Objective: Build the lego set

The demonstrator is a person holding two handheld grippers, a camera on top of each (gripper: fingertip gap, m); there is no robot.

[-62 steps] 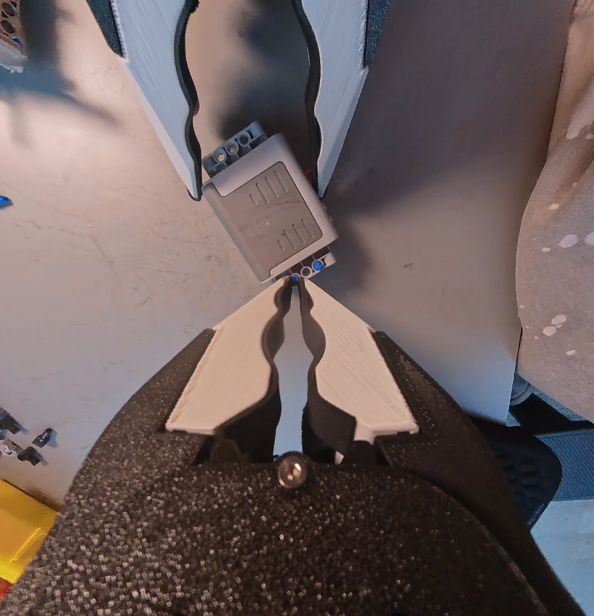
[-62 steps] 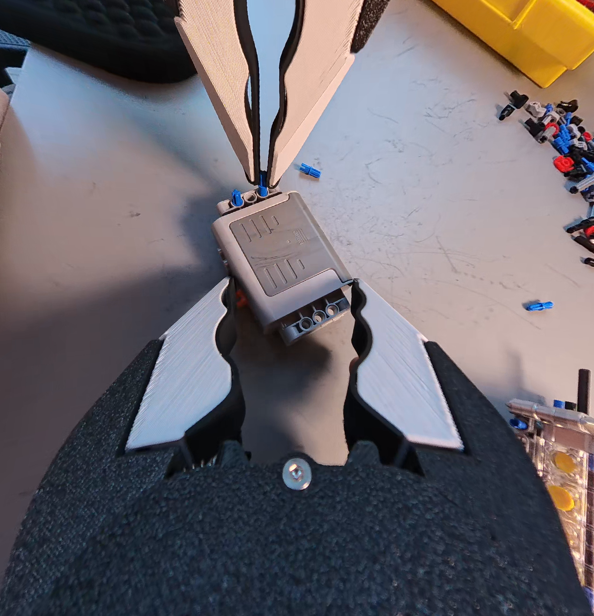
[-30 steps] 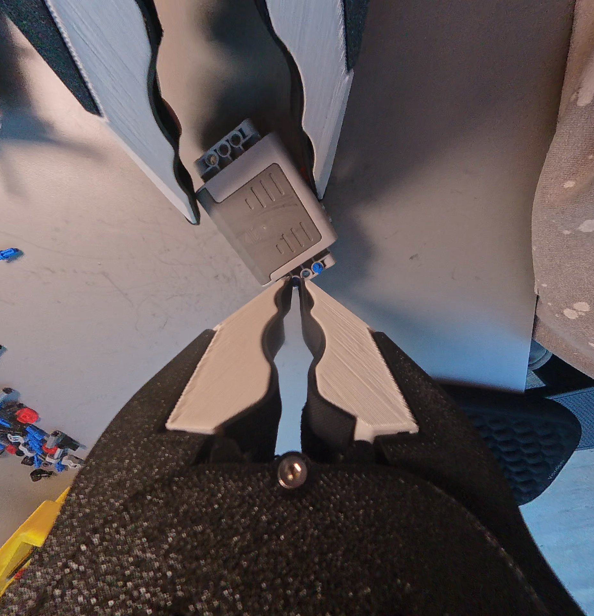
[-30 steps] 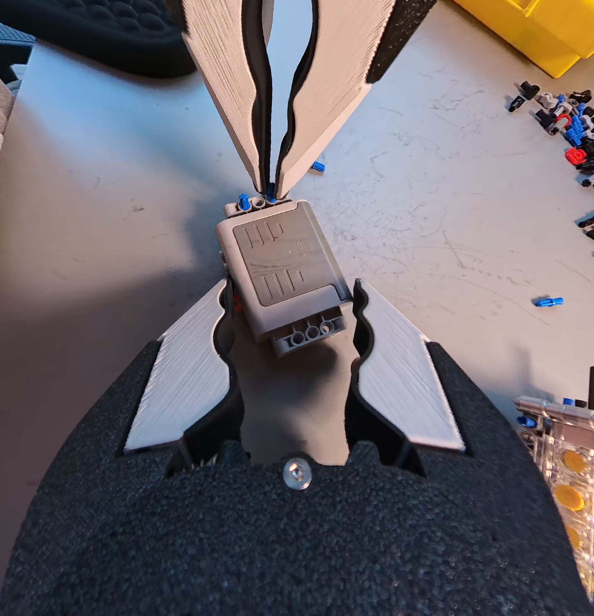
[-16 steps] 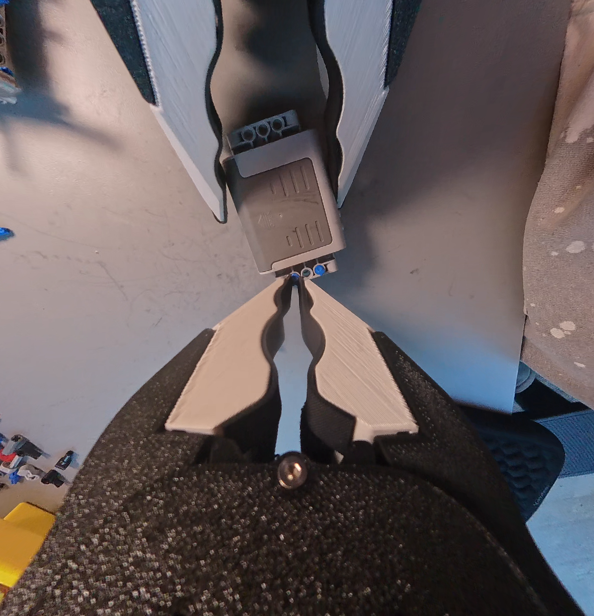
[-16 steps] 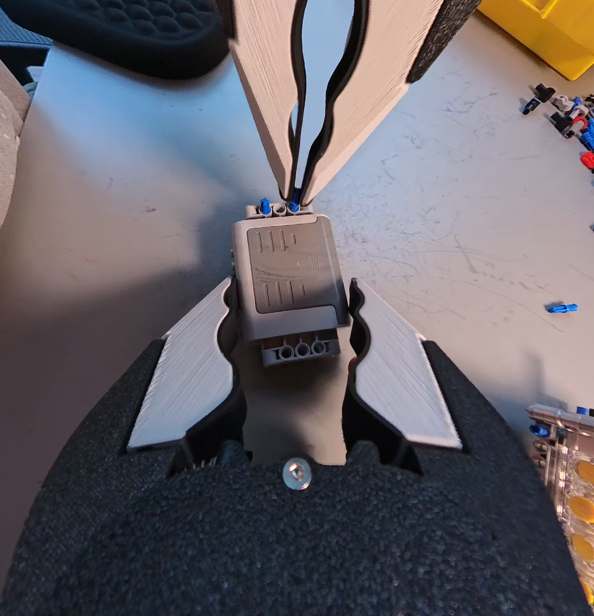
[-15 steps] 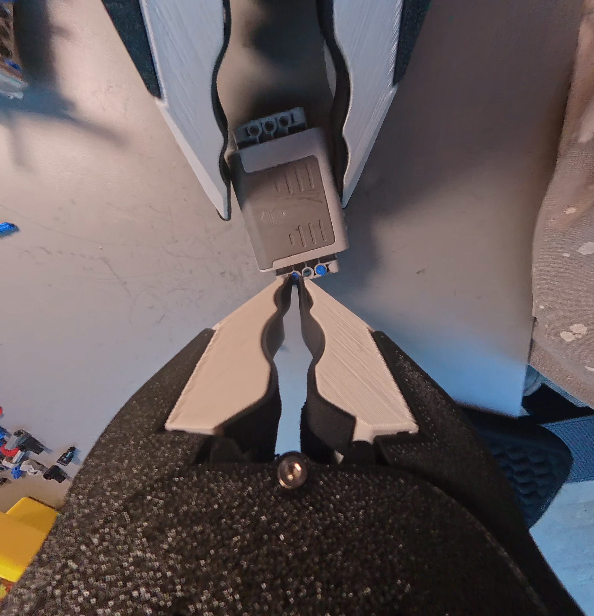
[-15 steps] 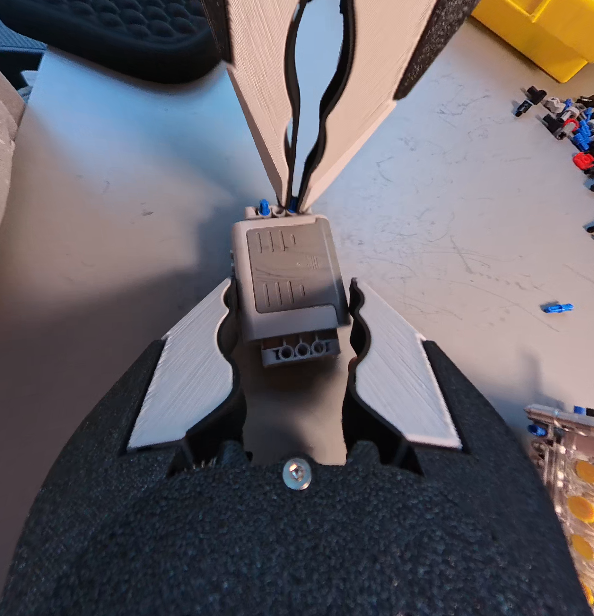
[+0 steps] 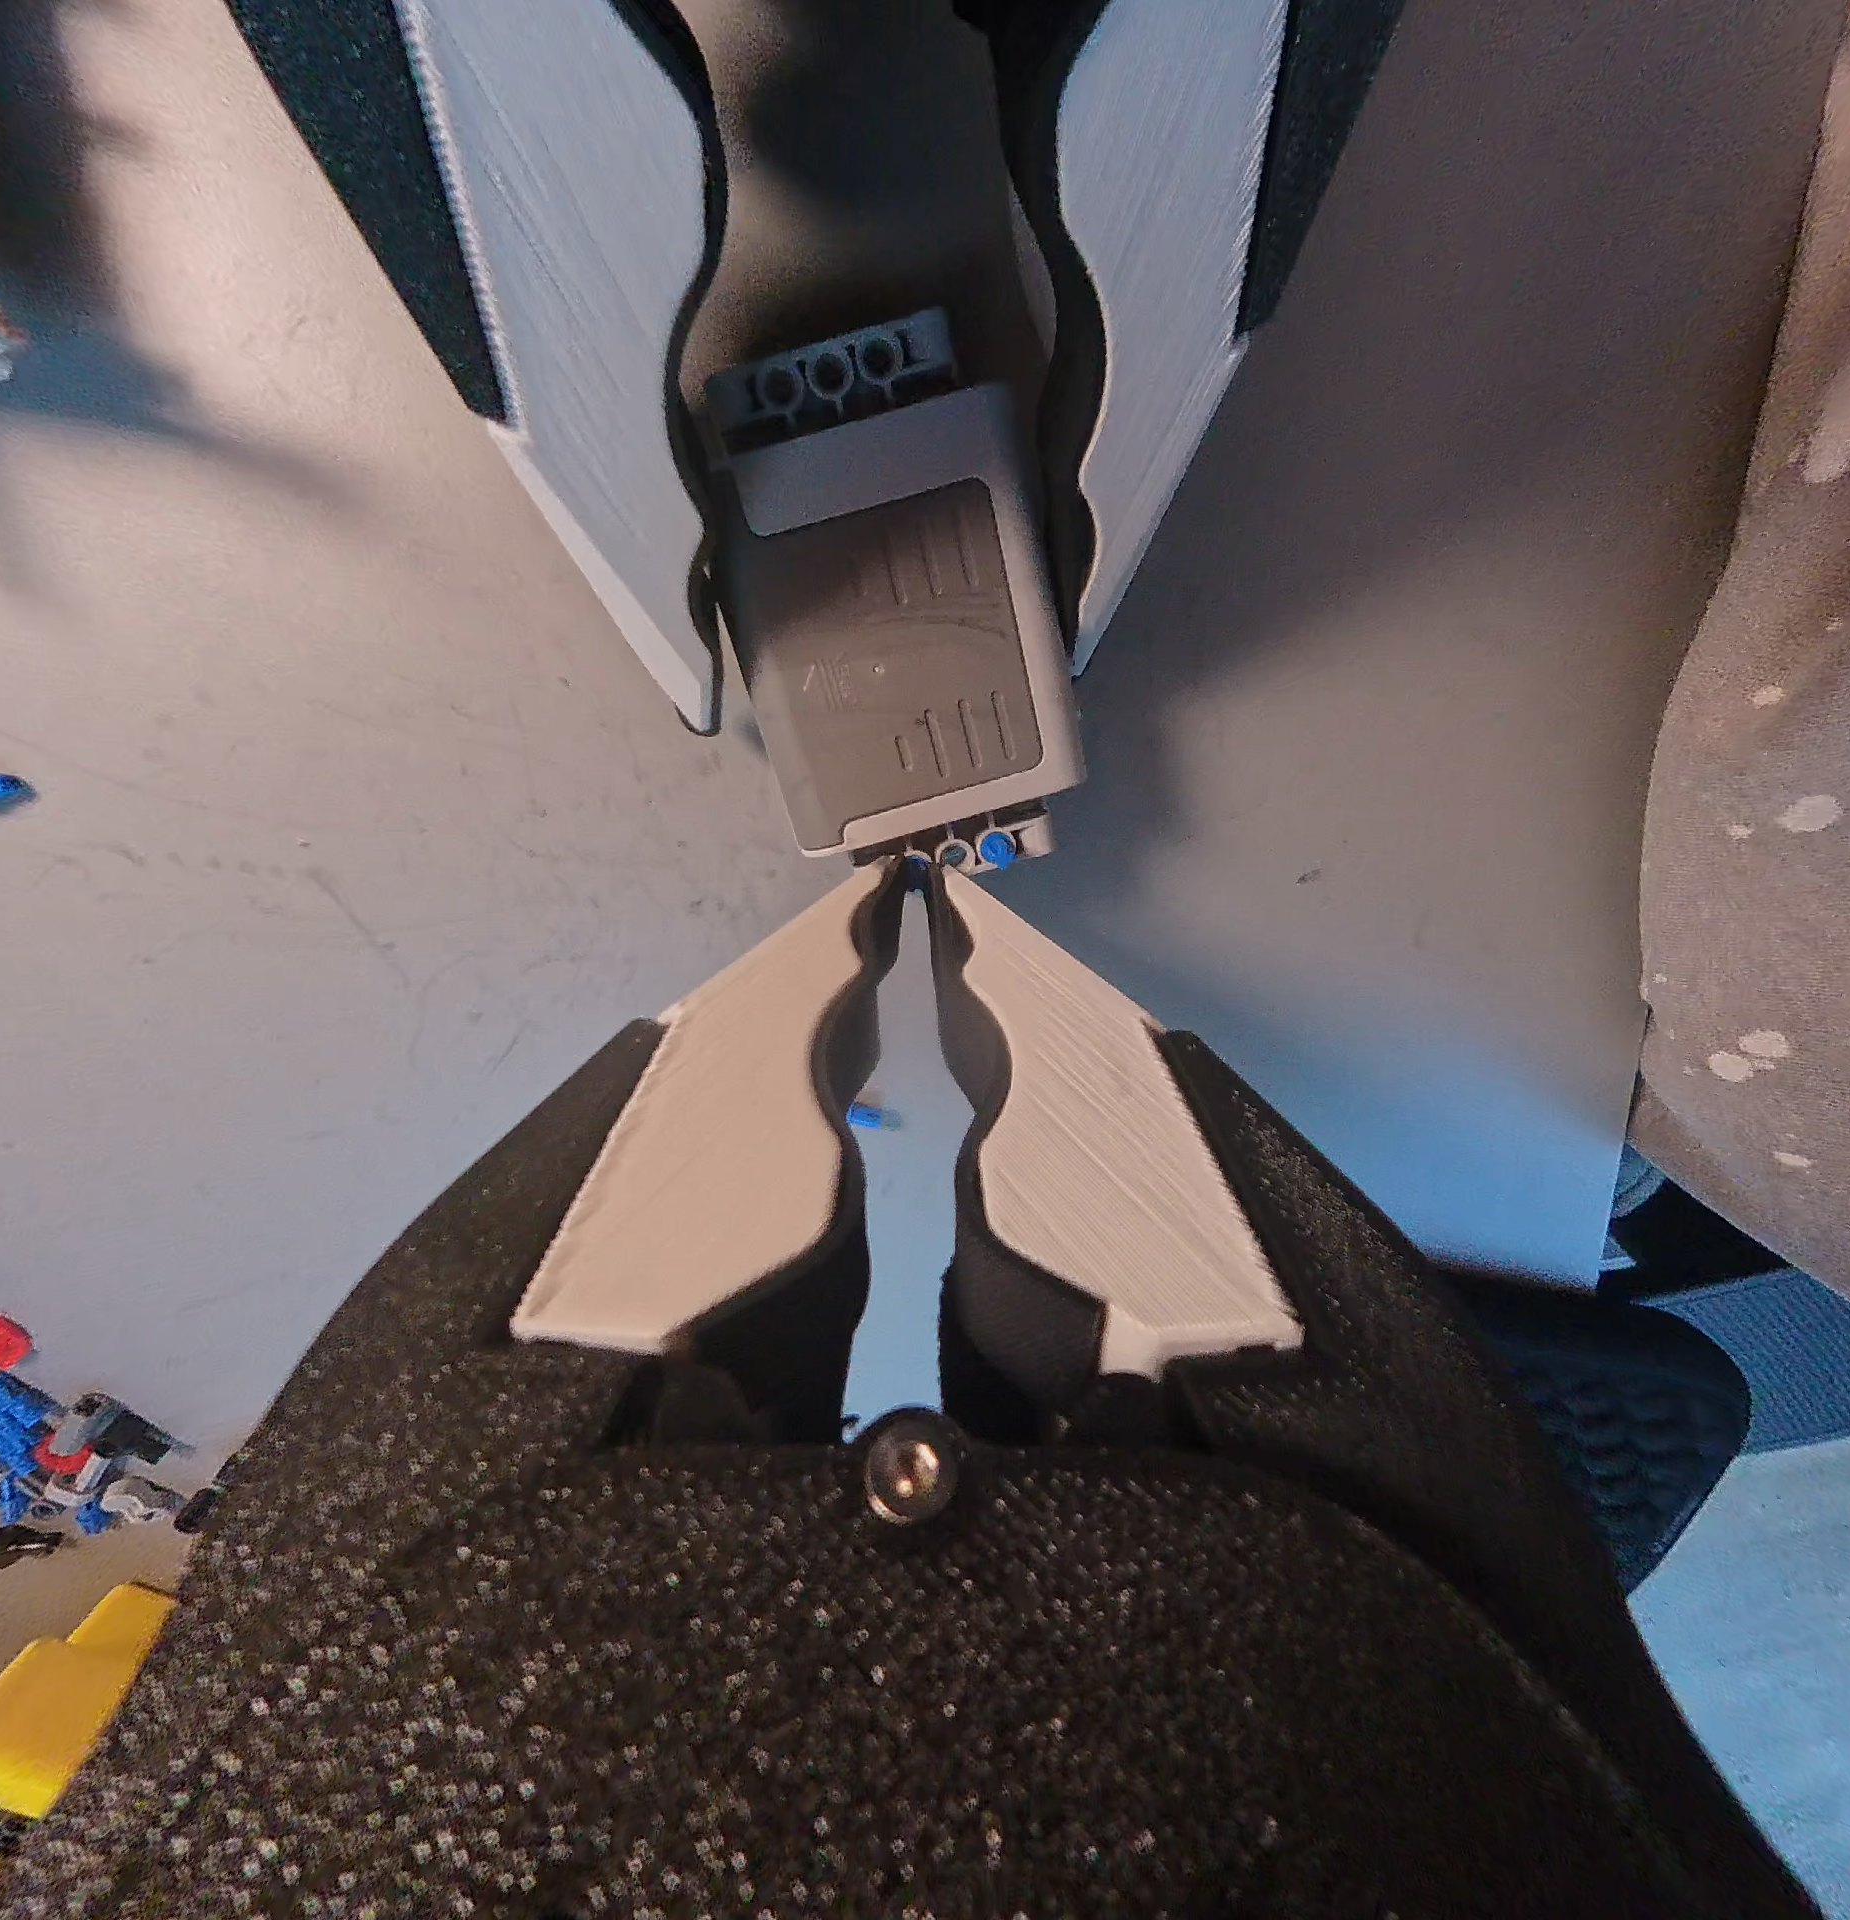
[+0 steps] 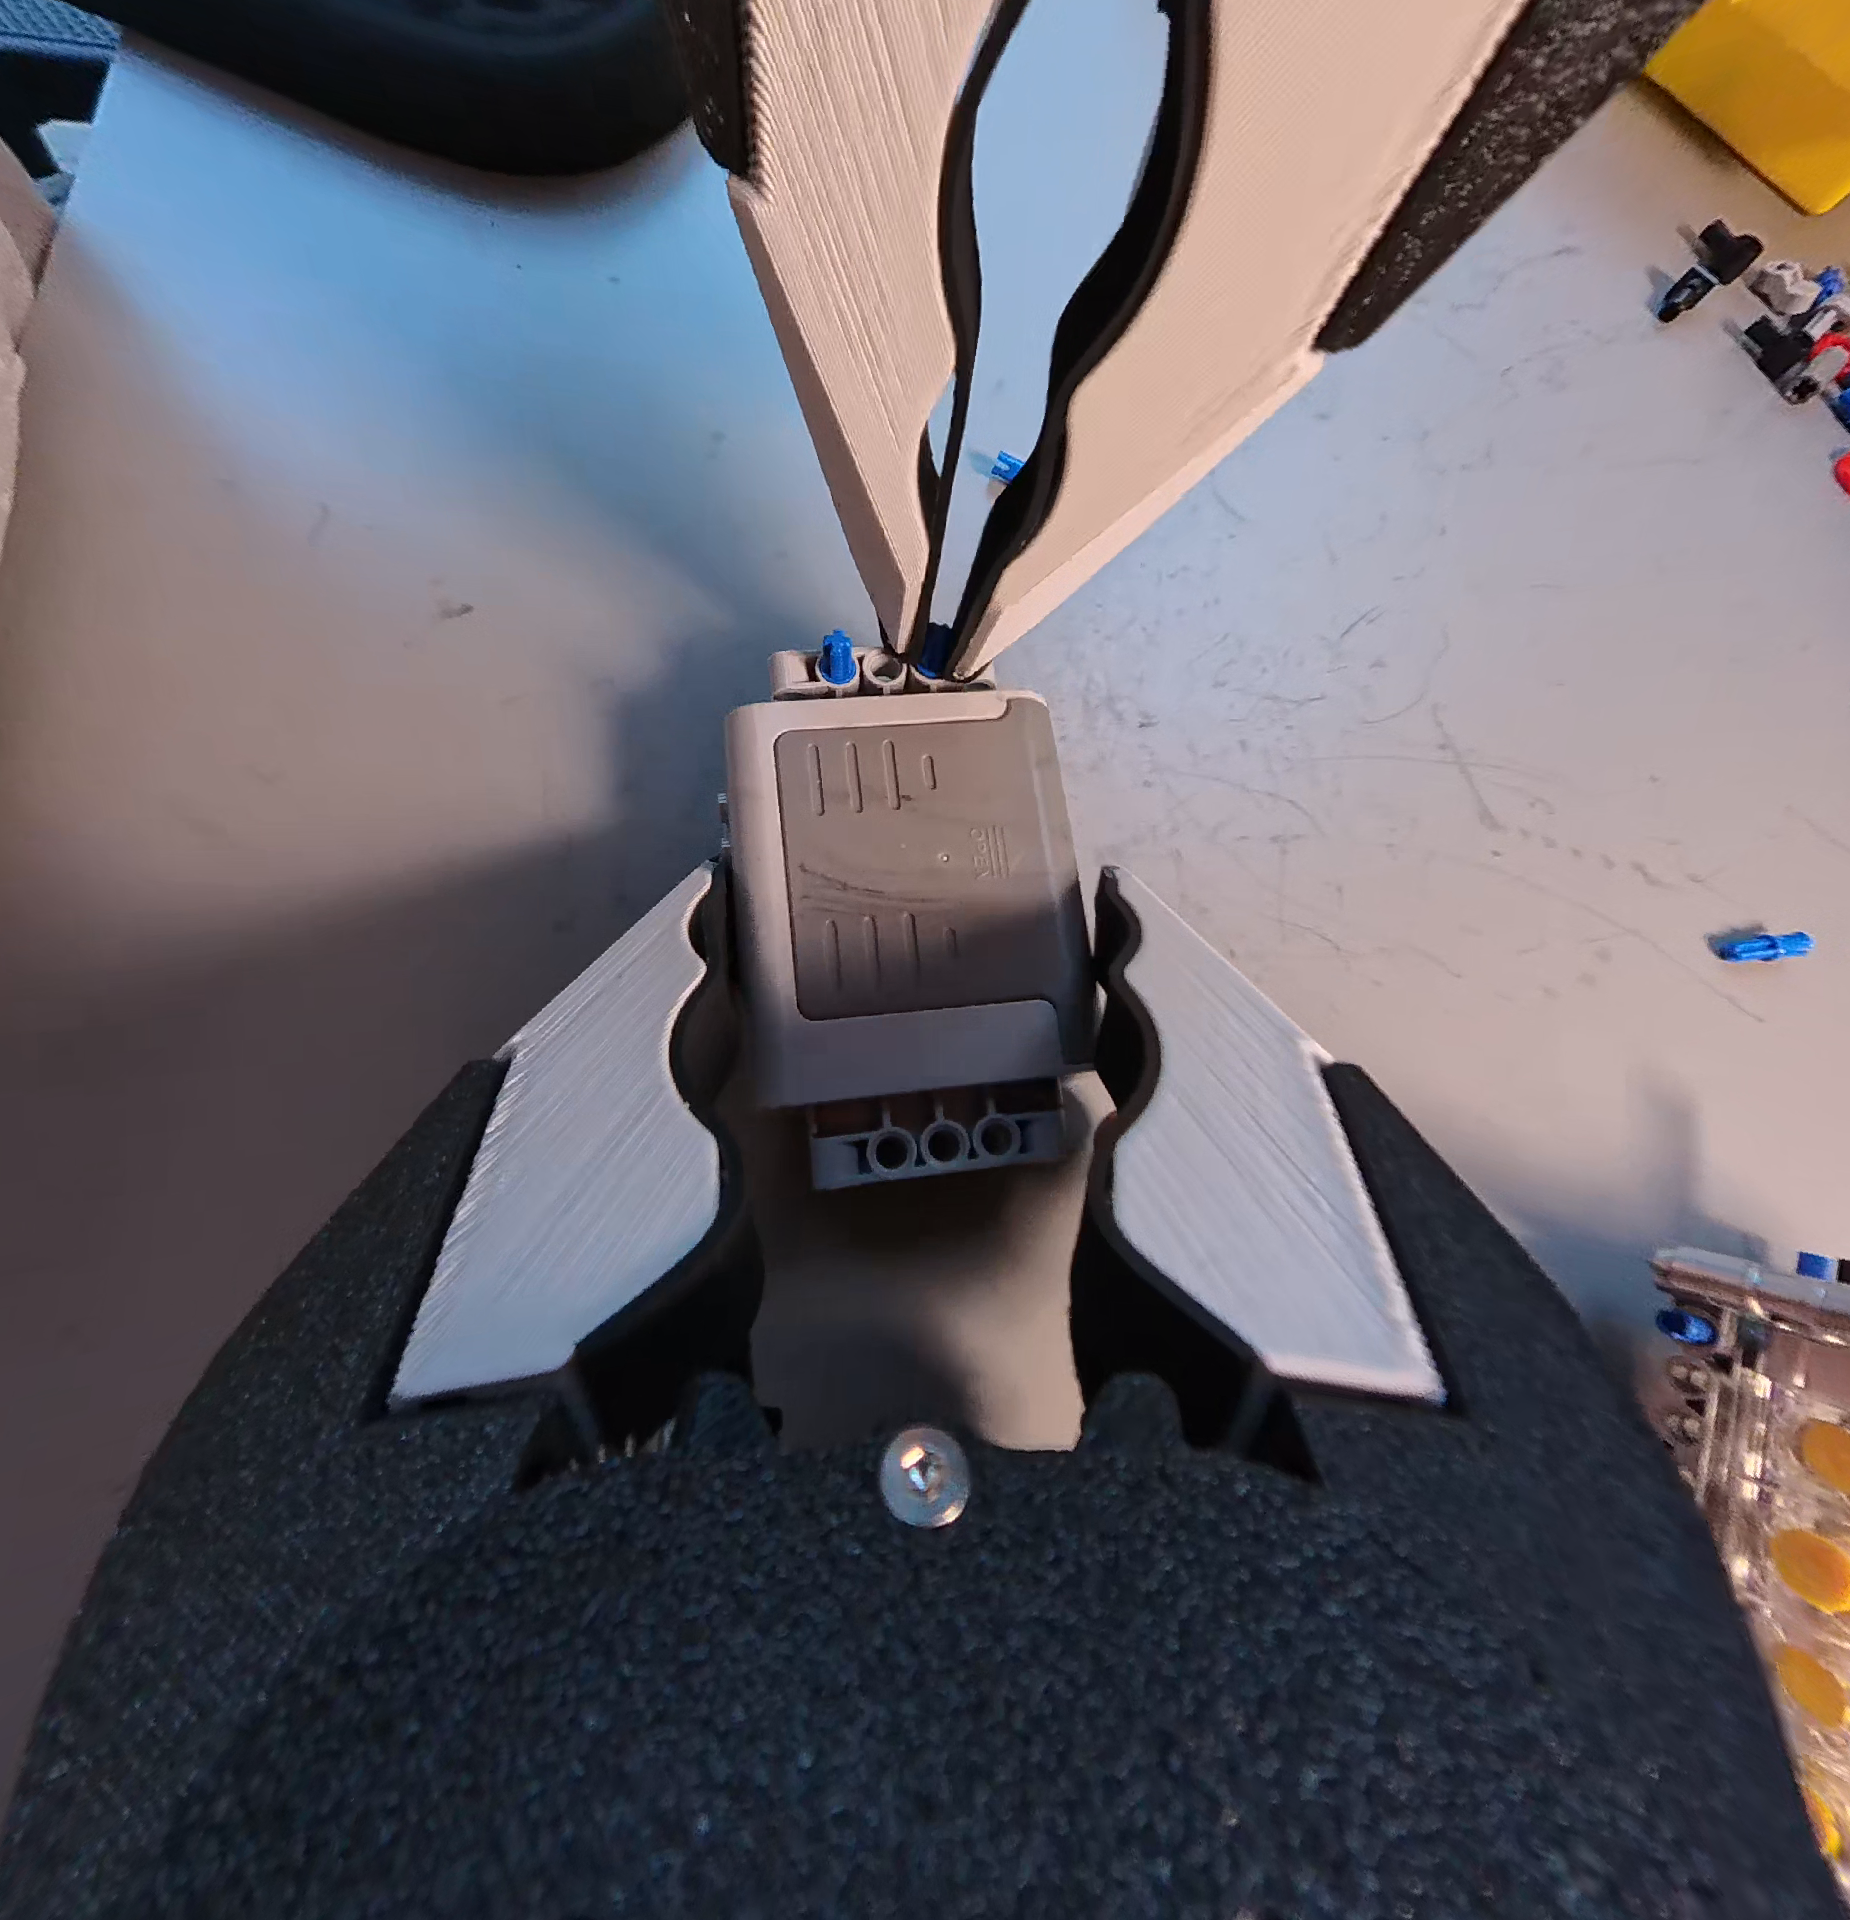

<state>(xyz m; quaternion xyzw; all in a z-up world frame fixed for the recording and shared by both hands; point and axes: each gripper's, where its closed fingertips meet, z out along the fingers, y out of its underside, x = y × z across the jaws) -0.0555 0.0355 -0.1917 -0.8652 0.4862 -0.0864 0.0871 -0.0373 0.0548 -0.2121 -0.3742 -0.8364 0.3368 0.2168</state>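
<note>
A grey battery-box brick [image 10: 910, 894] sits over the white table [image 10: 1368, 779] between the fingers of my right gripper [image 10: 910, 883], which press on its two long sides. My left gripper [image 9: 916, 873] is shut on a small blue pin [image 9: 918, 871] that sits in an end hole of the box. A second blue pin [image 10: 836, 655] stands in another hole of the same end. In the left wrist view the box [image 9: 900, 644] lies straight ahead with the right gripper's fingers [image 9: 588, 416] on both sides of it. In the right wrist view the left gripper [image 10: 936, 639] comes in from above.
A yellow bin [image 10: 1794, 94] and a pile of small parts [image 10: 1814, 332] lie at the far right. Loose blue pins [image 10: 1757, 945] are scattered on the table. A clear assembly with orange discs [image 10: 1783, 1507] is at the near right. A person's trousers [image 9: 1773, 727] are beyond the table edge. The left gripper's tips are roughly 4 centimetres from the right gripper's.
The grey box has turned from skewed to straight between the right gripper's fingers, which have closed in on its sides. The left gripper has stayed shut on the blue pin.
</note>
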